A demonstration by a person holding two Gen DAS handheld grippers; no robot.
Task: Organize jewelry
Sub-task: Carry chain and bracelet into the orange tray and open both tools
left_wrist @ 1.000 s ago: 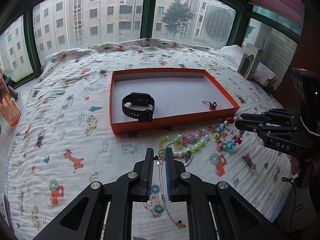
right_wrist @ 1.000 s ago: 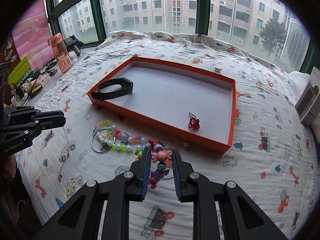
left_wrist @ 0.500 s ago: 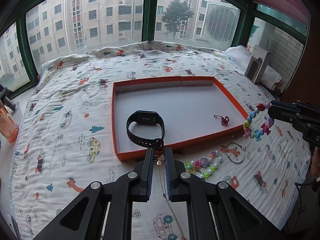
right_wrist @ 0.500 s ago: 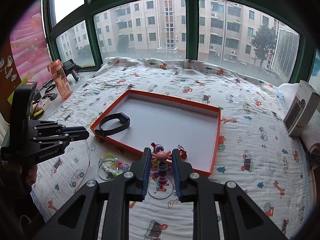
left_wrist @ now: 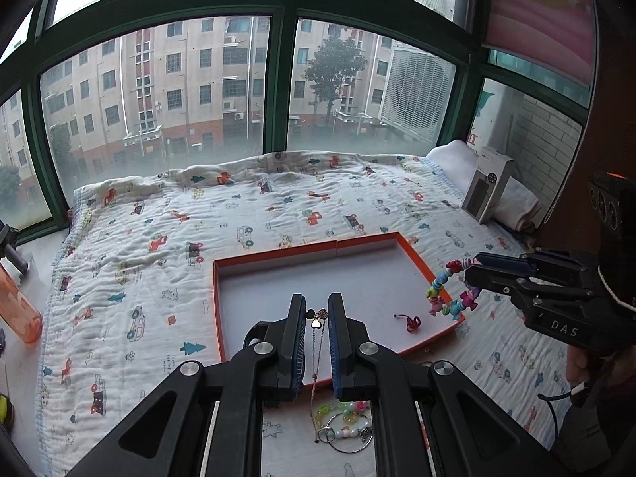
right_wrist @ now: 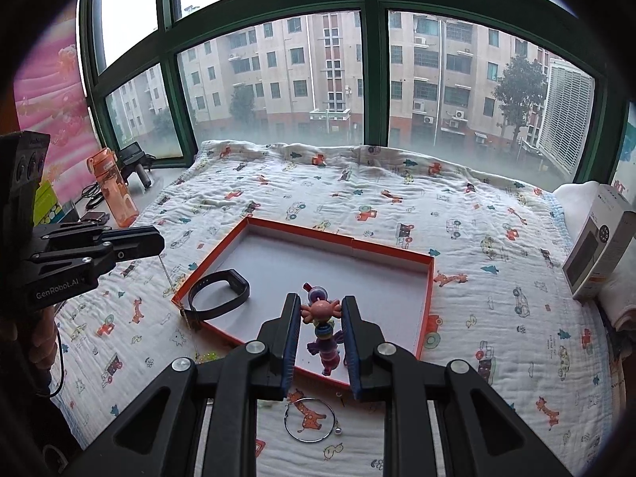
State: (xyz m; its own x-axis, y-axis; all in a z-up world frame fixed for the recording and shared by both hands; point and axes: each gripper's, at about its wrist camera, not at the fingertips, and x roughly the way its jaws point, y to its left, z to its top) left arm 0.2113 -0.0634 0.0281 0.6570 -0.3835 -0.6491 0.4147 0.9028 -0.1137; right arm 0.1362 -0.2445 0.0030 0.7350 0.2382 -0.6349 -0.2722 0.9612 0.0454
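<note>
A bed (left_wrist: 167,246) under a white quilted cover printed with little cars and giraffes fills both views, below a green-framed window. On it, near the centre, lies a shallow rectangular orange cardboard tray with a pale grey floor (right_wrist: 349,278). At three o'clock of the tray a white carton box (right_wrist: 600,246) leans on a folded towel; at nine o'clock an orange plastic bottle (right_wrist: 113,187) stands on the sill.

The left tongs (left_wrist: 317,318) are nearly closed on a thin gold chain with small heart charms (left_wrist: 318,314), which hangs down between them above the tray's near rim. The right tongs (right_wrist: 321,314) are narrowed on a bracelet of bright plastic beads with a pink figure (right_wrist: 322,310), dangling over the tray's near right corner.

In the tray, a black rubber wristband (right_wrist: 218,292) lies at eight o'clock and a small red ring-like trinket (left_wrist: 412,322) at four o'clock. On the cover at six o'clock of the tray lie a pastel bead bracelet (left_wrist: 344,417) and a plain silver hoop (right_wrist: 310,419).
</note>
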